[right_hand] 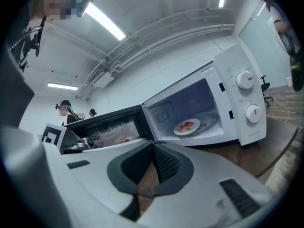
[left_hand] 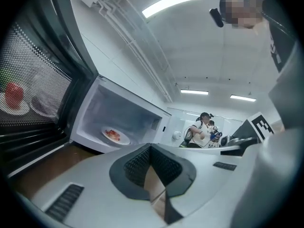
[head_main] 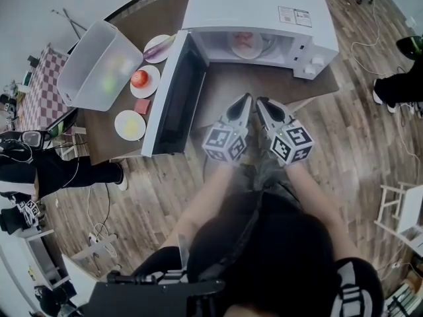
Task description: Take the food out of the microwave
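Observation:
The white microwave (head_main: 264, 5) stands on a brown table with its door (head_main: 173, 98) swung wide open to the left. Inside lies a white plate with red food (head_main: 246, 43), also seen as the plate (left_hand: 115, 136) in the left gripper view and the plate (right_hand: 186, 126) in the right gripper view. My left gripper (head_main: 244, 100) and right gripper (head_main: 262, 102) hover side by side over the table just in front of the opening, apart from the plate. Both point level at the cavity. The left gripper (left_hand: 151, 147) and right gripper (right_hand: 153, 145) are shut with nothing between the jaws.
Left of the door sit a clear plastic bin (head_main: 99, 65), a plate with a tomato (head_main: 139, 78), a plate with yellow food (head_main: 130, 125) and another plate (head_main: 158, 48). The table's front edge lies under my grippers. A person (head_main: 39, 167) stands at the left, a white stool (head_main: 403, 210) at the right.

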A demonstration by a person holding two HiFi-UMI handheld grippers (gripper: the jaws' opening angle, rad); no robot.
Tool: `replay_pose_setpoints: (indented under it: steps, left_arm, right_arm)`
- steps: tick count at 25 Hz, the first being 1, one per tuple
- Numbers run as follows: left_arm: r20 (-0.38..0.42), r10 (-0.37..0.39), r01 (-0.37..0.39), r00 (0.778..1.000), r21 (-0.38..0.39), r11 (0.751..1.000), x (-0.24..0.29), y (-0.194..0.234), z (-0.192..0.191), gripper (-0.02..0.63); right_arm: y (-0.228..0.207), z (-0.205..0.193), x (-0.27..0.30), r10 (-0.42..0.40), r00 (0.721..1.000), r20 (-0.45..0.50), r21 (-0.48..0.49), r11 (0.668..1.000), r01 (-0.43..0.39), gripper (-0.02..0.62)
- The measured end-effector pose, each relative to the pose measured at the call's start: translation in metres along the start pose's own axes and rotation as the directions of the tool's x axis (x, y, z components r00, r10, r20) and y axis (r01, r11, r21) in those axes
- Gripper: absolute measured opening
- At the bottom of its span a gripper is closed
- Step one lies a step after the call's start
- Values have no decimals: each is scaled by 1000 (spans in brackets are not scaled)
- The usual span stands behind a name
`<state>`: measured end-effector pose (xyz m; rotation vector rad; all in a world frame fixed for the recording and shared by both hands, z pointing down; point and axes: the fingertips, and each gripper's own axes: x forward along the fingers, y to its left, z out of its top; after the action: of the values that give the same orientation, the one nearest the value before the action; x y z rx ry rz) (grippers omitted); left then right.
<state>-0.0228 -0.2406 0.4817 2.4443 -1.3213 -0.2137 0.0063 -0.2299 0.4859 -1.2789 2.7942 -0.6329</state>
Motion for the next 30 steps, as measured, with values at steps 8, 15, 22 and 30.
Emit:
replay_pose_setpoints:
  steps: [8, 15, 22, 30]
  left_arm:
    - [10, 43, -43, 999, 4, 999, 6, 20, 3, 2]
    - [16, 76, -76, 997, -5, 997, 21, 38, 6, 2]
    - [-8, 86, -86, 996, -8, 996, 37, 48, -2, 2]
    - [-22, 96, -95, 995, 31, 995, 54, 66, -5, 2]
  right_arm:
    - [-10, 3, 21, 2, 1000, -7, -2, 1000, -2, 6]
    - [-25, 7, 41, -3, 1000, -23, -6, 1000, 3, 34]
    - [-57, 3, 60, -70, 997, -45, 89, 993, 74, 34]
    - [-79, -1, 91, -118, 990, -81, 168, 977, 130, 35]
